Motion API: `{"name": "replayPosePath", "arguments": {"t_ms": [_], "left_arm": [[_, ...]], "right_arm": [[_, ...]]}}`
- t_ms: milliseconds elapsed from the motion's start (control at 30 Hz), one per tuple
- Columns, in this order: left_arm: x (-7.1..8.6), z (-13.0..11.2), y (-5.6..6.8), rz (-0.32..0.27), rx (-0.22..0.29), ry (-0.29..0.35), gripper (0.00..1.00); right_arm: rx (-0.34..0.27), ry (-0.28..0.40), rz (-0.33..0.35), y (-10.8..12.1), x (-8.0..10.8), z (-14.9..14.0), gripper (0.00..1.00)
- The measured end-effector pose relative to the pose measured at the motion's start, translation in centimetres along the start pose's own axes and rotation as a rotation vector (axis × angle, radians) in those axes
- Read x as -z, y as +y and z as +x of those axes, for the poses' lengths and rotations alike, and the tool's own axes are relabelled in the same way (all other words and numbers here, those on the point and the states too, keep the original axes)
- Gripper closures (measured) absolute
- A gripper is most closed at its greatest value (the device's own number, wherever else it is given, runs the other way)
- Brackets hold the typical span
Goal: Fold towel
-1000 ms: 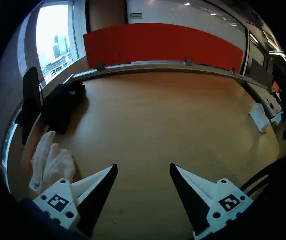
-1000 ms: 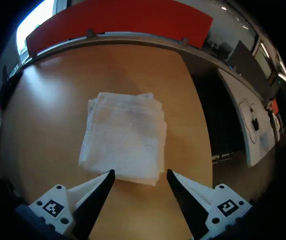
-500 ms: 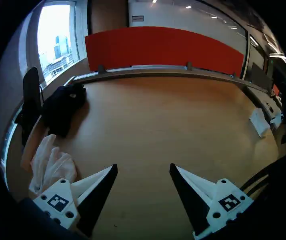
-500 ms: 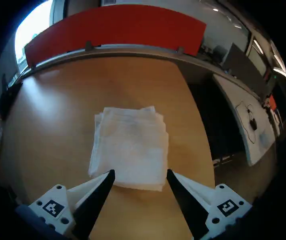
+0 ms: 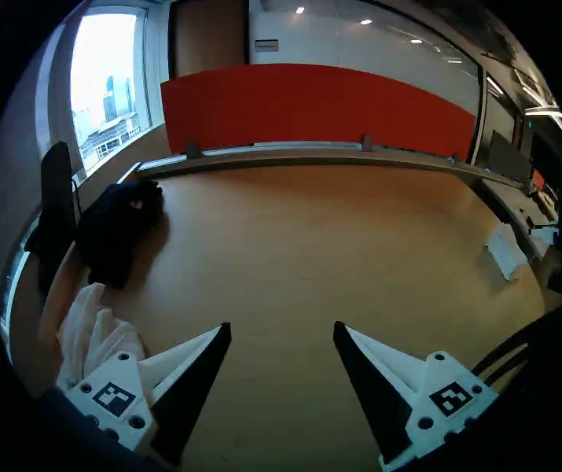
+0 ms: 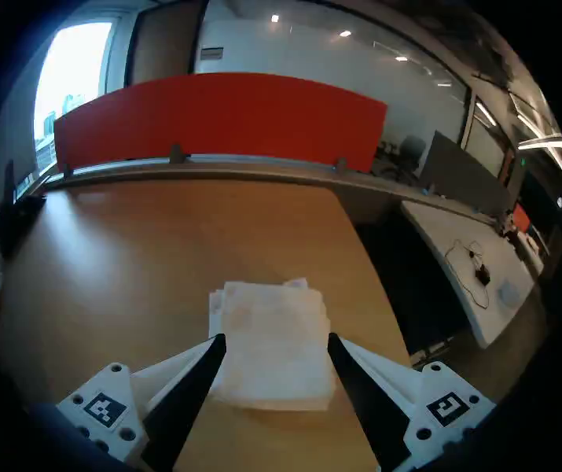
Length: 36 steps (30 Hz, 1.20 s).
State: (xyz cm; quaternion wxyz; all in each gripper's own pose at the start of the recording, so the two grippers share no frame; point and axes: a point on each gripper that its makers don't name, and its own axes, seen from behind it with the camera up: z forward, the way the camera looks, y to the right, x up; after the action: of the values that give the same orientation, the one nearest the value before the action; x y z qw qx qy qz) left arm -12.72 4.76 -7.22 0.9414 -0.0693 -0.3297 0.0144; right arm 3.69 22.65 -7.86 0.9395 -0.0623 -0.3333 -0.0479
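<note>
Against a second ago, the right gripper (image 6: 275, 337) looks flatter across the desk. The one folded towel (image 6: 277, 370) now lies low between its two wide-spread fingers, gripped by neither, where before it lay ahead of the tips. The left gripper (image 5: 281, 323) is equally wide and empty, its view barely changed. In the left gripper view the wooden table (image 6: 147, 252) carries one crumpled white cloth (image 5: 96, 334) and one dark bundle (image 5: 115, 224) towards the left. Beyond stand one red screen (image 6: 218, 118), one window (image 5: 108, 86) and one white desk (image 6: 453, 259)
</note>
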Motion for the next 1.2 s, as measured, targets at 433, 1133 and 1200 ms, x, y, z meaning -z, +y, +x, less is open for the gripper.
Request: {"name": "replayPosePath", "arguments": {"t_ms": [433, 1133, 1200], "left_arm": [[-0.9, 1.8, 0.0, -0.005, 0.009, 0.034, 0.03], [-0.3, 8.6, -0.3, 0.004, 0.037, 0.277, 0.03], [0.0, 9.5, -0.7, 0.011, 0.041, 0.308, 0.03]], "right_arm": [[-0.04, 0.183, -0.032, -1.8, 1.6, 3.7, 0.0], [-0.09, 0.342, -0.01, -4.3, 3.7, 9.0, 0.0], [-0.084, 0.355, -0.012, -4.6, 3.9, 9.5, 0.0]]}}
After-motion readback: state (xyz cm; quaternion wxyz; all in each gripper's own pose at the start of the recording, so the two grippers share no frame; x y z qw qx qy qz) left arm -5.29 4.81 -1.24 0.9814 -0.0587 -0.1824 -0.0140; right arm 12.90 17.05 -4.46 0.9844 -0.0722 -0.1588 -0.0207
